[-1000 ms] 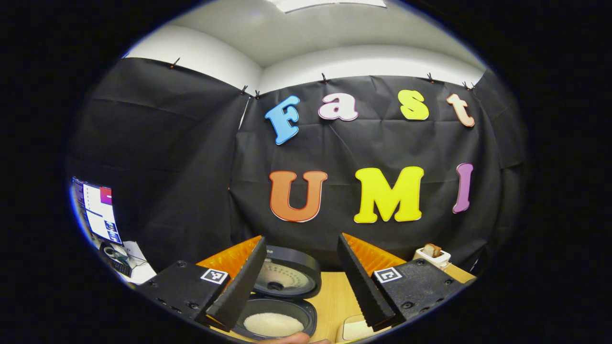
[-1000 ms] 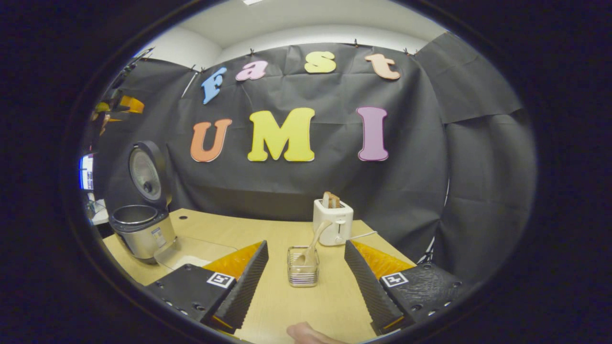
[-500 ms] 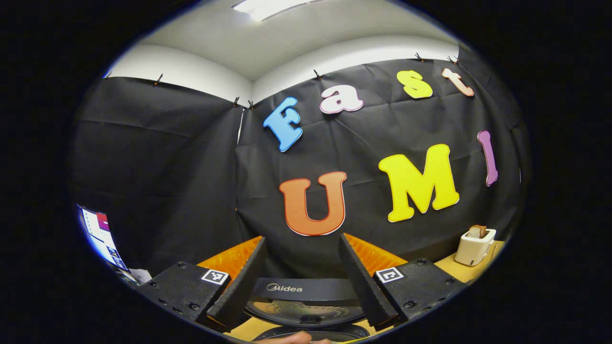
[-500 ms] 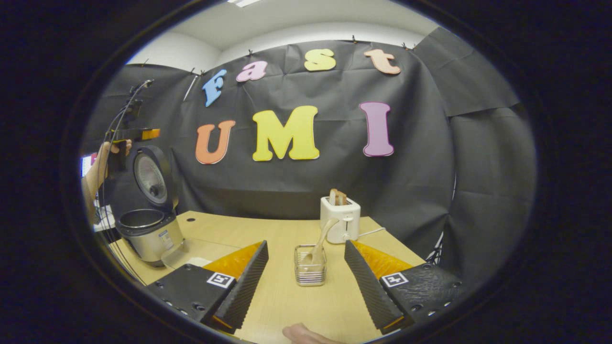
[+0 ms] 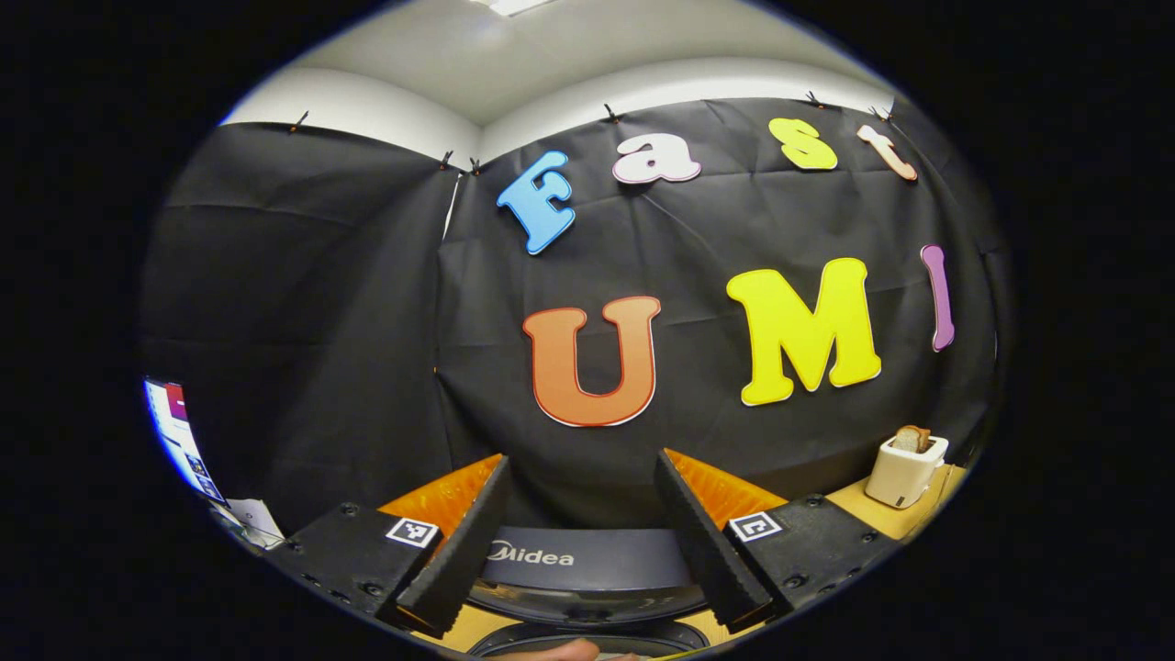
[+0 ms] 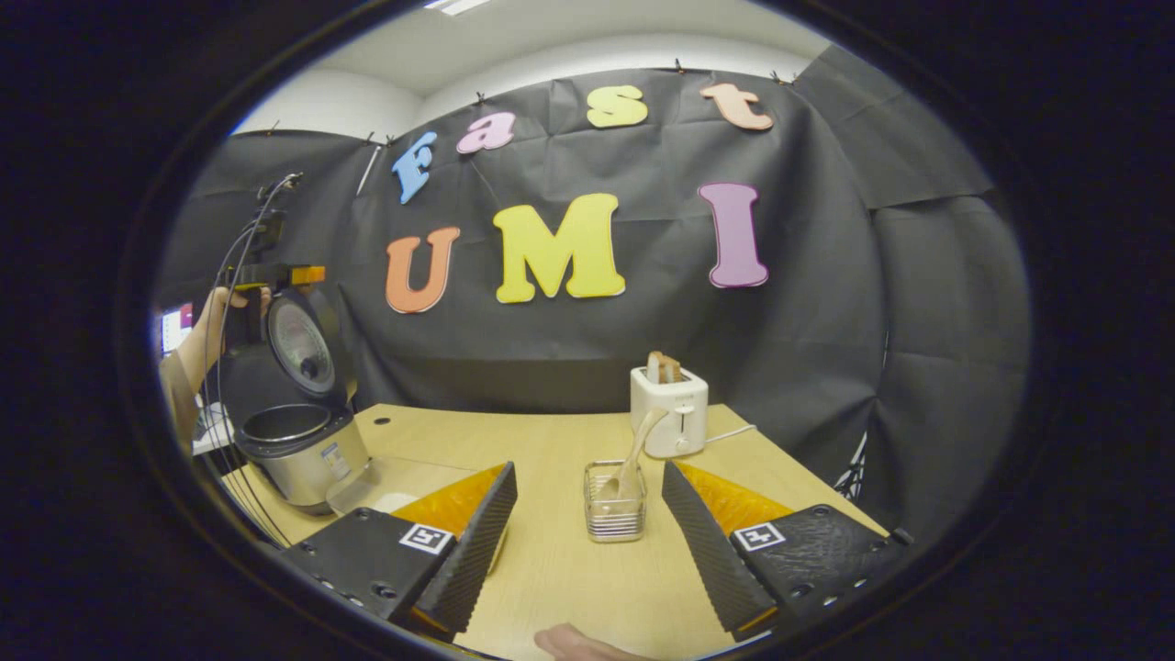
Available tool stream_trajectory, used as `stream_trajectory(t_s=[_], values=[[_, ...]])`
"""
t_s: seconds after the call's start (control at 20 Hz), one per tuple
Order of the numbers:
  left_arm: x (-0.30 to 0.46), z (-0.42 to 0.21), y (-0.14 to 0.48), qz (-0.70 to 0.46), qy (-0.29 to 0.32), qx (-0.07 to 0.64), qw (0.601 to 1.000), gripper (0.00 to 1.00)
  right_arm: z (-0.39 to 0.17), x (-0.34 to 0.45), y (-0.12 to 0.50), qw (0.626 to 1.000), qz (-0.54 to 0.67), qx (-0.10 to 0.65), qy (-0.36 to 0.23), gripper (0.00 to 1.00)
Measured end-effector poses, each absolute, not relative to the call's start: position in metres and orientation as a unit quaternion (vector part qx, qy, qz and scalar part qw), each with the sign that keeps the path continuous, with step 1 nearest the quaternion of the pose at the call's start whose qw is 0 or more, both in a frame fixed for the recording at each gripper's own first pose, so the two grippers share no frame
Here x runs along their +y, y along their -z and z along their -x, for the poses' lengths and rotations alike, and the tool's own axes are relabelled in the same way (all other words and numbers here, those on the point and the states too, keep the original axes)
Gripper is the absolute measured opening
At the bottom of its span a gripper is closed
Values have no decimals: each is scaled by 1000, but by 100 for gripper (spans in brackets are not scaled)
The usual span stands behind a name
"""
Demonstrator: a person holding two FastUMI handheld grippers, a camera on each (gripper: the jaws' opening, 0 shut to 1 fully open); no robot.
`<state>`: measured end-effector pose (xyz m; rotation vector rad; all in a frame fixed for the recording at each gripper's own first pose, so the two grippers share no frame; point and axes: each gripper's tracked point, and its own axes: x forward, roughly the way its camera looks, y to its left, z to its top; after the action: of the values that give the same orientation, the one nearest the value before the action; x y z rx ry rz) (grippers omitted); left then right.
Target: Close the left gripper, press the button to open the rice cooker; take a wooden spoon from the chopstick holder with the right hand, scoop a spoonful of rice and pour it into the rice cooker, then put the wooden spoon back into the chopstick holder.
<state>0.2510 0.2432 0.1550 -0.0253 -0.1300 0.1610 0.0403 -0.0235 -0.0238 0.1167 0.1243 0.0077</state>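
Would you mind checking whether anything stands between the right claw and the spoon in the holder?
Nothing visible does. The right claw is open, with bare table between it and the holder; the spoon leans out of it.

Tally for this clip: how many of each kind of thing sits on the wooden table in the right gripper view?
Rice cooker: 1
Toaster: 1
Chopstick holder: 1
Wooden spoon: 1
Total: 4
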Motion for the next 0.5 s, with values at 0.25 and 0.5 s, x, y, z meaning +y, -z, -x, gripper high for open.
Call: stream_trajectory(t_s=[0.25,0.5], values=[[243,-228,-146,13,-81,-64,995,100,-39,-21,26,996,-59,65,-6,95],[240,-198,-136,7,-87,-85,993,100,-36,-22,23,996,-57,61,-7,94]])
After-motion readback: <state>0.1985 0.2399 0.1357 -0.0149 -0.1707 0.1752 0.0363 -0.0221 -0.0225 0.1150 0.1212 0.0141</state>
